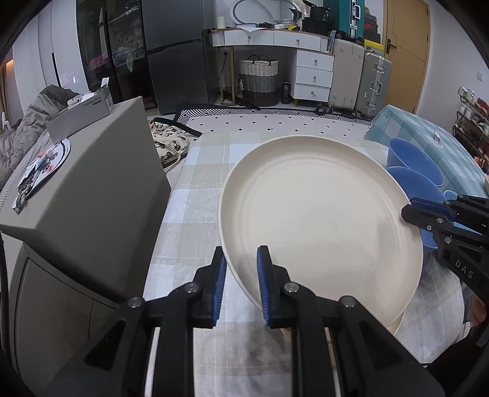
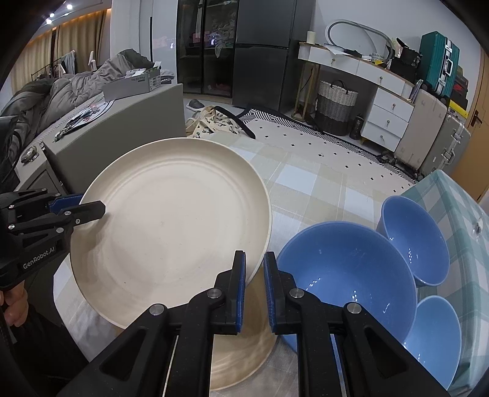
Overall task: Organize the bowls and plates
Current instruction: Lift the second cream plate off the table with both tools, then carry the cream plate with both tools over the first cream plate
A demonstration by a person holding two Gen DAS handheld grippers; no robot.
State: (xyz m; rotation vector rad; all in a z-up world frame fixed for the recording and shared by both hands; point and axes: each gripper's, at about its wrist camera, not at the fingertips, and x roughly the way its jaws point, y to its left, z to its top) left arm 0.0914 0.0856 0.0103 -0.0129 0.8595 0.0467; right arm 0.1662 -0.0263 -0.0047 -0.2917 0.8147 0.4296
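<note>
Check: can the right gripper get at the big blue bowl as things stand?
Probably not yet. The right gripper is shut on the rim of the cream plate, which the left gripper grips on the opposite side. The large blue bowl sits uncovered just beside it, so the path is free once the plate is released.

Both views are evenly lit by soft indoor light, cool and slightly dim, with no hard shadows. In the right wrist view, small ceiling spots point(image 2: 59, 13) glow at the top left over a warm strip of curtain. Tiny glints speckle the blue bowls point(image 2: 345, 268). The cream plate point(image 1: 321, 220) shows a mild sheen without glare. Fisheye distortion bends the walls and furniture, and black vignetting fills the corners. Focus is sharp throughout; only the table point(image 1: 195, 213) beneath the plate looks a little smeared.
</note>
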